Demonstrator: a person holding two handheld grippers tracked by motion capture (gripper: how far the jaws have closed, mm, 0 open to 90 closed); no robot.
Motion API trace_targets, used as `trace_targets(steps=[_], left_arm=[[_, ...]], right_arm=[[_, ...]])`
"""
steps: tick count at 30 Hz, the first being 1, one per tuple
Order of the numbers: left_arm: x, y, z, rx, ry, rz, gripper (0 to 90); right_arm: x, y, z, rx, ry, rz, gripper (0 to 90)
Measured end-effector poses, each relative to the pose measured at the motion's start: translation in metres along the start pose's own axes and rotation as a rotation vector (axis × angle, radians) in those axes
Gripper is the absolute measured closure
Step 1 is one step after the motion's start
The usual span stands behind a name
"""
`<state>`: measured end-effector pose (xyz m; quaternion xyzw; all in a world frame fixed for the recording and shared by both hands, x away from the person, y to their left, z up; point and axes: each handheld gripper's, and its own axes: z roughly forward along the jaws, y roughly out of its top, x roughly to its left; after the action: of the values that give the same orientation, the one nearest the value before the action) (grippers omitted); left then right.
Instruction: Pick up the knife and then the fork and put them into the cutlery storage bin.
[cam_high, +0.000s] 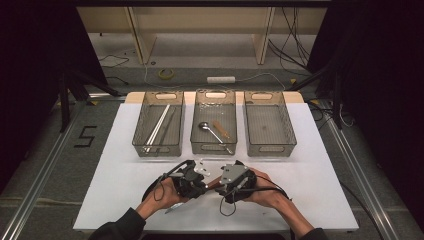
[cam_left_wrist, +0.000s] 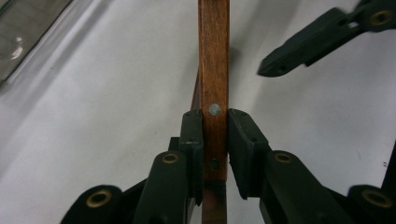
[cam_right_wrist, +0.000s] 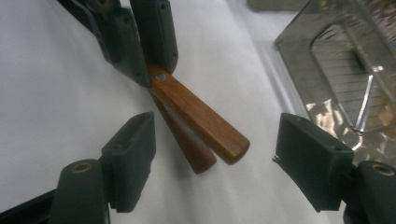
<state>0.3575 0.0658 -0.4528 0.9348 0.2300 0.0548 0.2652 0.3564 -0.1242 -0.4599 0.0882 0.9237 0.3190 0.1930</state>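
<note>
1. White table (cam_high: 310, 165), three clear bins (cam_high: 269, 125) at the back.
2. My left gripper (cam_left_wrist: 215, 135) is clamped on a wooden handle (cam_left_wrist: 213, 60), held low near the front.
3. My right gripper (cam_right_wrist: 215, 158) stands spread around its free end.
4. Stiff, light, smooth; I'd grip the flat sides.

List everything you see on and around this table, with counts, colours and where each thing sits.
Wooden handles: two, brown, clamped in the left claw, ends free.
Bins: three, clear grey, in a row at the table's far side.
Spoon: one, silver, middle bin.
White sticks: a few, left bin.
Table: one, white.
Tape roll: one, yellow, on the floor beyond.
Left claw: black, shut on the handles.
Right claw: black, open around the handle ends.
</note>
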Motion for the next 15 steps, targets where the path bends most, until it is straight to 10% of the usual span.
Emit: trace_targets(steps=[15], left_arm=[[-0.004,0.001,-0.001,-0.004,-0.021,0.031,75.6]], right_arm=[[0.001,-0.002,0.014,0.045,0.053,-0.085,45.1]])
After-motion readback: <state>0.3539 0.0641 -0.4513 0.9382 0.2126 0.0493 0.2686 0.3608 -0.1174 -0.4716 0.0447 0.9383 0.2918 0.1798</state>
